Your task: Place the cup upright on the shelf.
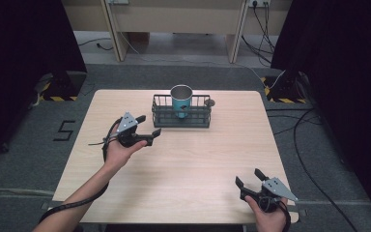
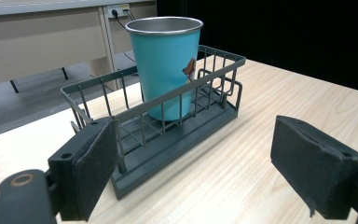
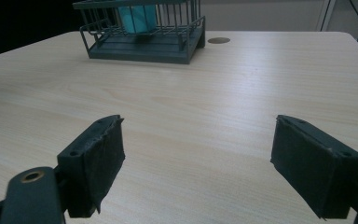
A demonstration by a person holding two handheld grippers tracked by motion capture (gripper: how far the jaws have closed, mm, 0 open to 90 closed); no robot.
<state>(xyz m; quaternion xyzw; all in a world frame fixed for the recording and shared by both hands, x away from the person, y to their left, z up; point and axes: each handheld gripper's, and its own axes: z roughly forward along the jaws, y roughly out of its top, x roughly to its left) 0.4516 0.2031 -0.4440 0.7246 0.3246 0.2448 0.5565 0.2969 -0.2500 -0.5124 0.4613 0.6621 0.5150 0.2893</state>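
A lab or test room: a bare wooden table [image 1: 183, 159] stands on grey carpet between black curtains [image 1: 24, 43] at nine and three o'clock, with hazard-striped stand bases [image 1: 58, 89], loose cables [image 1: 314, 140] on the floor and a taped number [image 1: 65, 130].

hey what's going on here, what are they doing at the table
A person at a wooden table holds a two-jaw gripper in each hand. Both are open and empty. The left gripper hangs close to a dark wire basket with a teal metal cup standing upright inside. The right gripper sits far back, near the table's front edge.
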